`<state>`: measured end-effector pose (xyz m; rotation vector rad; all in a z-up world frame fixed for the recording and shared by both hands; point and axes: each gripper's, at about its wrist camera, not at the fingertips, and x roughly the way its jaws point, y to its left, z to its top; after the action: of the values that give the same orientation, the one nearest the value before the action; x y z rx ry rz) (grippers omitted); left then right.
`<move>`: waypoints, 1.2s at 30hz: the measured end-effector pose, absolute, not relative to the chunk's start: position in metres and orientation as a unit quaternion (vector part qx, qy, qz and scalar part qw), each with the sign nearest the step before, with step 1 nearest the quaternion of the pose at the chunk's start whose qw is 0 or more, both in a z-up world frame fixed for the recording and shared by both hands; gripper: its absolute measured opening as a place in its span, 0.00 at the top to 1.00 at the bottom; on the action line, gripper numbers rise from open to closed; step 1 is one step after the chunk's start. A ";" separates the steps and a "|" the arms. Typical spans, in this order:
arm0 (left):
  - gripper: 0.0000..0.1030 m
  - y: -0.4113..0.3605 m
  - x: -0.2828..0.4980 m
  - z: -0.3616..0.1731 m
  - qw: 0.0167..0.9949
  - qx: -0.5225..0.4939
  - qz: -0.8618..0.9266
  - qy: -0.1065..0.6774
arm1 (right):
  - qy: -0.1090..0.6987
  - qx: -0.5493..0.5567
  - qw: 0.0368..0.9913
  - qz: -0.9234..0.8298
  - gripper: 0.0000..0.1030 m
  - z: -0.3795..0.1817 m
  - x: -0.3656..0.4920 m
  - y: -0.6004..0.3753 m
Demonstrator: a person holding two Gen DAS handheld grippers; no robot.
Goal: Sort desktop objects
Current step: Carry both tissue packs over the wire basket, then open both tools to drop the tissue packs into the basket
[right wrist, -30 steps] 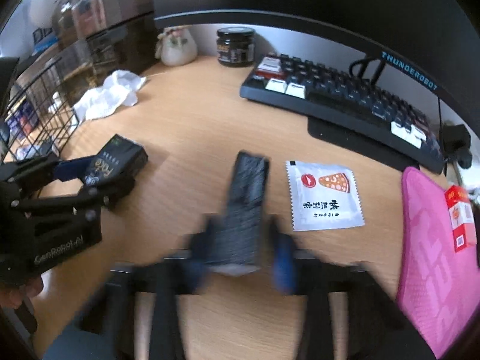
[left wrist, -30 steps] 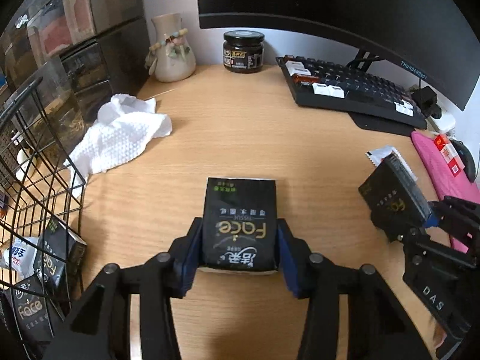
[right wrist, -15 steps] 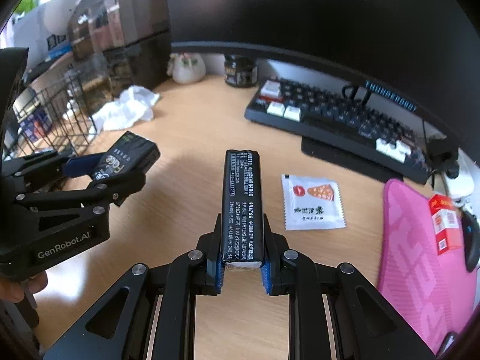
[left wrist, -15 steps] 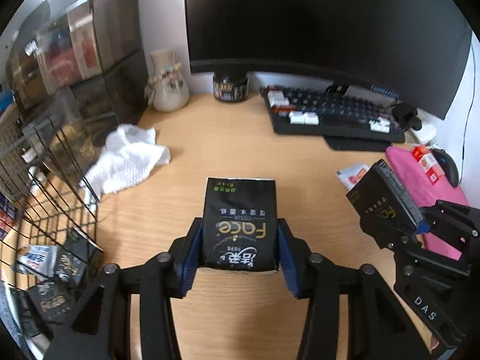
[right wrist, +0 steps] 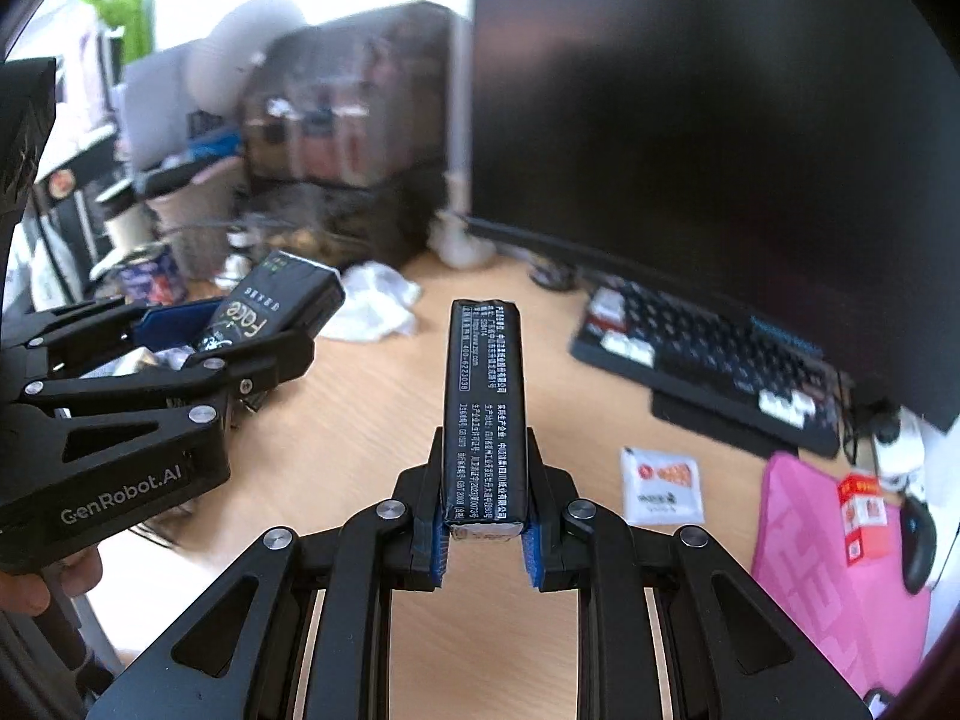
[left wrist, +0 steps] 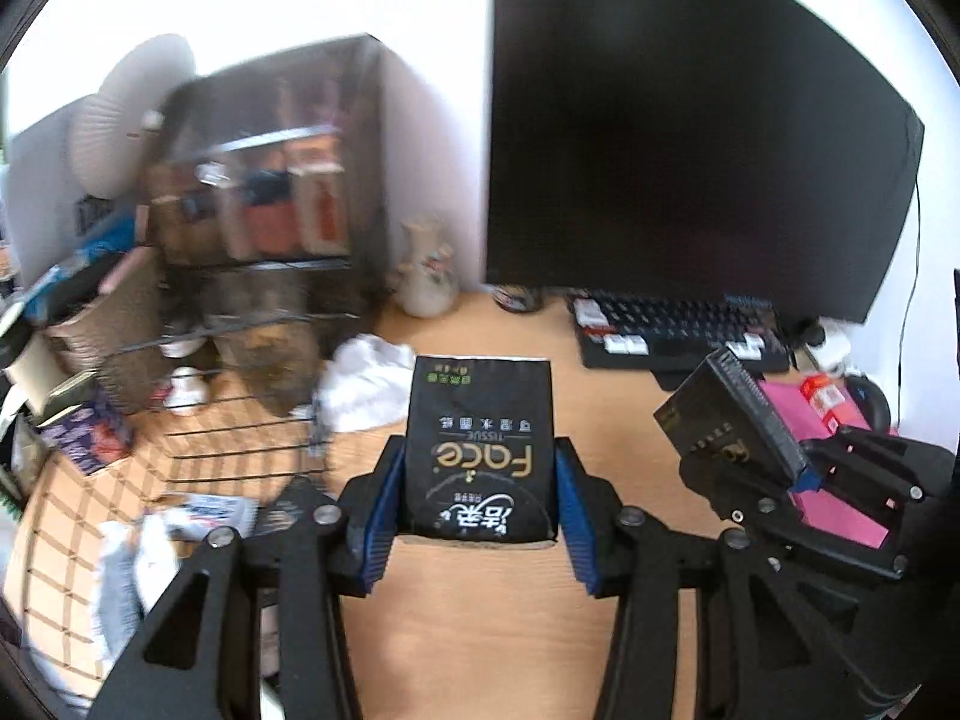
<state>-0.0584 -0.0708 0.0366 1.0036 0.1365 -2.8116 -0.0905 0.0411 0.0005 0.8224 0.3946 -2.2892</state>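
Both grippers are up off the desk (right wrist: pixel 372 420), each with a black tissue pack. The left gripper (left wrist: pixel 477 480) has its jaws set fairly wide, blue pads pressed on the two long edges of the flat tissue pack (left wrist: pixel 480 444). That pack lies broad face up between them, "Face" print showing, its long axis running straight out ahead toward the monitor (left wrist: pixel 690 138), the far end reaching well beyond the fingertips. The right gripper (right wrist: pixel 485 504) has its jaws drawn narrow, clamped on the second tissue pack (right wrist: pixel 485 408), which is turned on edge so the thin printed side faces up. It too points forward along the fingers, most of its length past the tips. Below on the left is the wire basket (left wrist: pixel 180 456); a white cloth (left wrist: pixel 366 384) lies crumpled on the desk beside it.
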 end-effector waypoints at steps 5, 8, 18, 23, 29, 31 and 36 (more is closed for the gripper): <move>0.49 -0.102 -0.018 0.052 0.120 0.308 -0.942 0.057 | 0.159 0.288 0.369 -0.869 0.81 0.018 -0.062 0.008; 0.49 -0.122 0.003 0.055 0.145 0.300 -0.941 0.064 | 0.165 0.272 0.397 -0.861 0.81 0.024 -0.042 -0.016; 0.49 -0.195 0.065 0.046 0.226 0.293 -0.924 0.095 | 0.187 0.248 0.475 -0.823 0.81 0.025 0.017 -0.094; 0.49 -0.219 0.080 0.037 0.246 0.293 -0.917 0.109 | 0.198 0.247 0.497 -0.808 0.81 0.017 0.036 -0.123; 0.49 -0.233 0.087 0.026 0.250 0.300 -0.913 0.118 | 0.204 0.252 0.504 -0.800 0.81 0.009 0.042 -0.141; 0.49 -0.236 0.087 0.025 0.252 0.301 -0.912 0.119 | 0.206 0.255 0.505 -0.799 0.81 0.007 0.043 -0.145; 0.49 -0.237 0.088 0.025 0.251 0.299 -0.913 0.121 | 0.207 0.256 0.506 -0.797 0.81 0.005 0.043 -0.148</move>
<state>0.0882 -0.2375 0.0252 0.8134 0.3296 -2.4834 0.0433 -0.1477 0.0051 0.6177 0.4985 -1.9234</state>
